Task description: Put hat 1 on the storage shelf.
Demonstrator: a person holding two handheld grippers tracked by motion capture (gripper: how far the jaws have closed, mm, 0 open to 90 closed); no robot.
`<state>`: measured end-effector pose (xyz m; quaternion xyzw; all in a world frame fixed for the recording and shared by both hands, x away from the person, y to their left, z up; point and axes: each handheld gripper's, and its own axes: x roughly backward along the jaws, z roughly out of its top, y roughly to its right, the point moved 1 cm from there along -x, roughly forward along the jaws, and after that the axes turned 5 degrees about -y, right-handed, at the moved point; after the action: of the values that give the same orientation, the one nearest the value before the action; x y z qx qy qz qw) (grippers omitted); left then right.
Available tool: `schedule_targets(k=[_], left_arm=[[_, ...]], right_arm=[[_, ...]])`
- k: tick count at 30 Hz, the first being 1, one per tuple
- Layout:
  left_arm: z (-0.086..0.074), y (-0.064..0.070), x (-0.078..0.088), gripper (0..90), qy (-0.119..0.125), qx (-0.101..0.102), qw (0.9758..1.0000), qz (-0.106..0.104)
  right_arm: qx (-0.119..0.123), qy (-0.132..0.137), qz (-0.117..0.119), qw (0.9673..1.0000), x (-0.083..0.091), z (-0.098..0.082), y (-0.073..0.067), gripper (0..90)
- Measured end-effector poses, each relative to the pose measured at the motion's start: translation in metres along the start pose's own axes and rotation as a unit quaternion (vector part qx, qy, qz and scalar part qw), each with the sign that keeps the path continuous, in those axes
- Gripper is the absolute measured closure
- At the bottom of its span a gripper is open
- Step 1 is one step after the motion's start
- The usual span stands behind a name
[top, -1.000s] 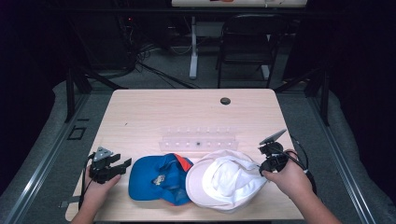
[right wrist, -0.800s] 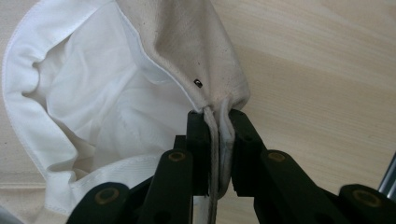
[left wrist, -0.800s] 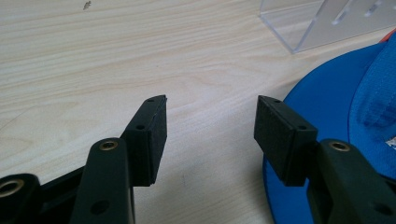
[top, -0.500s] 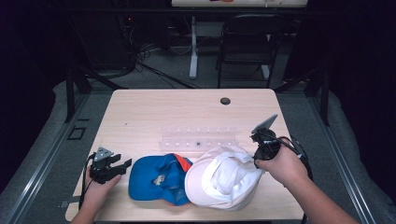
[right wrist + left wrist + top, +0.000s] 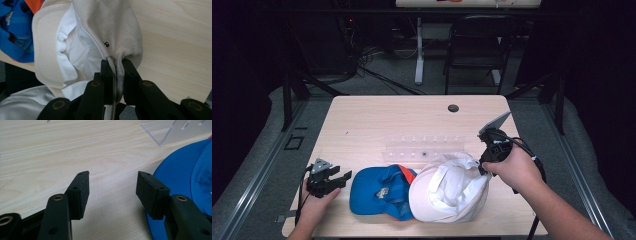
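- Left gripper: rests low at the table's near-left edge in the person's hand, jaws parted over bare wood, just beside the blue cap.
- Right gripper: tilted, raised off the table, jaws clamped on a fold of the white cap, which lies at the near edge, overlapping the blue cap.
- Clear rack: just behind both caps.
- Far half of the table: open wood, one dark grommet.
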<state>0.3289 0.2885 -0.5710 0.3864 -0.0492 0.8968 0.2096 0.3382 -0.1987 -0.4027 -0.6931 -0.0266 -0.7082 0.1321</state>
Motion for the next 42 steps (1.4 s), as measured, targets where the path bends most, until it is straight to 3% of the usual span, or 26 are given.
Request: schedule_targets(k=[2,4,7,11,12,16,17,18,19,21,22,23,24,25,27,28,29,34,35,36,37,38,39,40,42], left_arm=[[-0.001,-0.001,0.002,44.6,0.001,0.003,1.0,0.001],[-0.004,-0.004,0.005,44.6,0.003,0.007,1.0,0.005],[-0.006,-0.006,0.007,44.6,0.001,0.012,0.9999,0.007],[-0.01,-0.008,0.012,44.6,0.004,0.015,0.9998,0.014],[-0.01,-0.008,0.012,44.6,0.004,0.015,0.9998,0.014],[-0.013,-0.011,0.016,44.6,0.001,0.021,0.9996,0.017],[-0.014,-0.011,0.015,44.6,0.007,0.024,0.9995,0.018],[-0.015,-0.012,0.016,44.6,0.006,0.024,0.9995,0.019],[-0.015,-0.012,0.017,44.6,0.007,0.025,0.9995,0.02],[-0.016,-0.013,0.017,44.6,0.007,0.025,0.9995,0.021],[-0.016,-0.013,0.018,44.6,0.006,0.024,0.9995,0.021],[-0.016,-0.013,0.018,44.6,0.003,0.025,0.9995,0.02],[-0.016,-0.013,0.018,44.5,0.003,0.025,0.9995,0.02],[-0.016,-0.013,0.017,44.5,0.002,0.026,0.9995,0.02],[-0.016,-0.013,0.017,44.6,0.001,0.026,0.9995,0.02],[-0.016,-0.013,0.017,44.6,0.003,0.026,0.9995,0.019],[-0.016,-0.013,0.017,44.6,0.003,0.025,0.9995,0.019],[-0.016,-0.012,0.017,44.5,0.004,0.026,0.9995,0.019],[-0.016,-0.012,0.017,44.3,0.005,0.026,0.9995,0.018],[-0.016,-0.012,0.017,44.2,0.005,0.026,0.9995,0.018],[-0.016,-0.011,0.016,44.2,0.009,0.026,0.9994,0.02],[-0.016,-0.011,0.016,44.2,0.009,0.026,0.9994,0.02],[-0.015,-0.011,0.016,44.1,0.007,0.024,0.9995,0.019],[-0.015,-0.011,0.016,44.0,0.007,0.024,0.9995,0.019],[-0.015,-0.009,0.017,44.0,0.009,0.023,0.9995,0.02]], right_arm=[[-0.006,0.005,0.011,0.9999,0.002,-0.002,-0.002,81.6],[0.0,-0.01,0.022,0.9997,0.006,-0.004,-0.002,81.6],[-0.007,-0.002,0.043,0.9991,0.009,-0.005,-0.004,81.7],[-0.013,-0.007,0.099,0.995,0.02,-0.002,-0.006,81.7],[-0.013,-0.007,0.099,0.995,0.02,-0.002,-0.006,81.7],[-0.025,-0.007,0.143,0.9894,0.025,0.001,-0.01,81.8],[-0.025,-0.007,0.143,0.9894,0.025,0.001,-0.01,81.8],[-0.024,-0.009,0.154,0.9878,0.026,0.002,-0.01,81.8],[-0.03,-0.009,0.181,0.983,0.029,0.003,-0.013,81.8],[-0.031,-0.009,0.207,0.9779,0.032,0.003,-0.013,81.8],[-0.031,-0.009,0.207,0.9779,0.032,0.003,-0.013,81.8],[-0.036,-0.003,0.237,0.9709,0.035,0.003,-0.014,81.8],[-0.036,-0.003,0.237,0.9709,0.035,0.003,-0.014,81.8],[-0.041,-0.003,0.264,0.9638,0.037,0.002,-0.014,81.8],[-0.037,-0.005,0.284,0.9582,0.039,0.001,-0.012,81.8],[-0.037,-0.005,0.284,0.9582,0.039,0.001,-0.012,81.8],[-0.041,-0.002,0.299,0.9534,0.041,0.001,-0.012,81.9],[-0.043,0.004,0.311,0.9493,0.049,-0.001,-0.007,81.9],[-0.049,0.013,0.321,0.9458,0.055,-0.002,-0.004,81.9],[-0.049,0.013,0.321,0.9458,0.055,-0.002,-0.004,81.9],[-0.047,0.023,0.331,0.9422,0.061,-0.003,0.0,81.9],[-0.047,0.023,0.331,0.9422,0.061,-0.003,0.0,81.9],[-0.042,0.036,0.338,0.9394,0.066,-0.004,0.003,81.9],[-0.042,0.036,0.338,0.9394,0.066,-0.004,0.003,81.9],[-0.047,0.052,0.345,0.936,0.073,-0.003,0.005,81.9]])
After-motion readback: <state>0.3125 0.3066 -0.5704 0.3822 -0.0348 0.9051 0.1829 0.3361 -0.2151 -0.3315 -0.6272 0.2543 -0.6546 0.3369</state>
